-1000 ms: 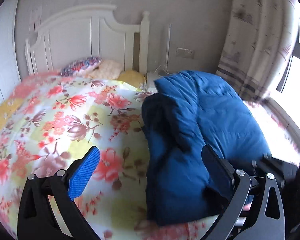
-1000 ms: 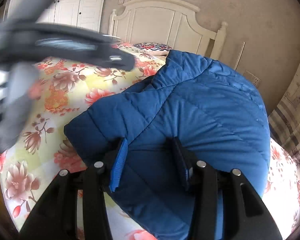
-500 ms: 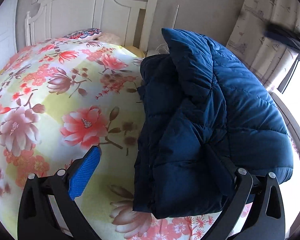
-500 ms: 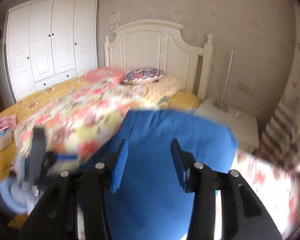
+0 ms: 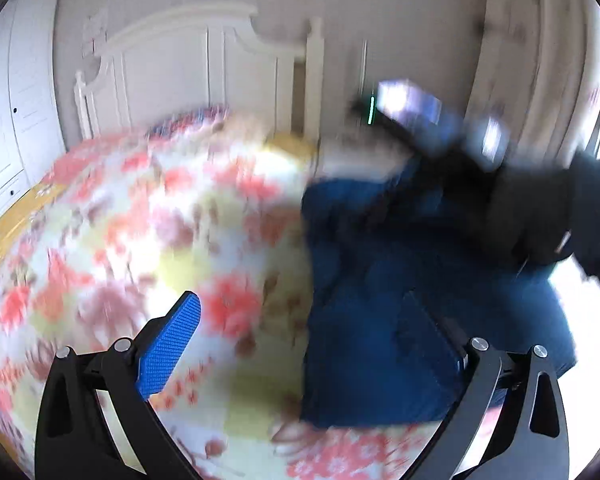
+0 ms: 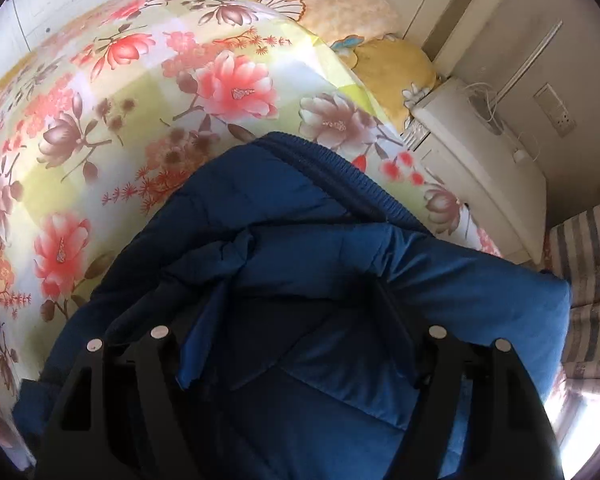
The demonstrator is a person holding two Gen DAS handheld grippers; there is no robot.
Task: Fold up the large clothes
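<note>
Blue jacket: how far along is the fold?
Done: the blue jacket lies doubled over in a compact bundle on the floral quilt. In hand: the right gripper is down over the top layer, jaws opening, with fabric between them. The left gripper stands open with one finger over the jacket's near edge, gripping nothing. Left: probably one last fold or tidying the loose collar end; blur hides the edges.

— What is seen of the garment?

— A blue quilted puffer jacket [image 6: 340,280] is seen, padded, with a ribbed knit band along one edge.

— How is it arranged?

— It is folded over on itself into a bulky bundle, darker lining shown in the creases.

— Where is it placed?

— It is laid on the flowered bedspread [image 6: 140,100], near the edge, below the pillows.
</note>
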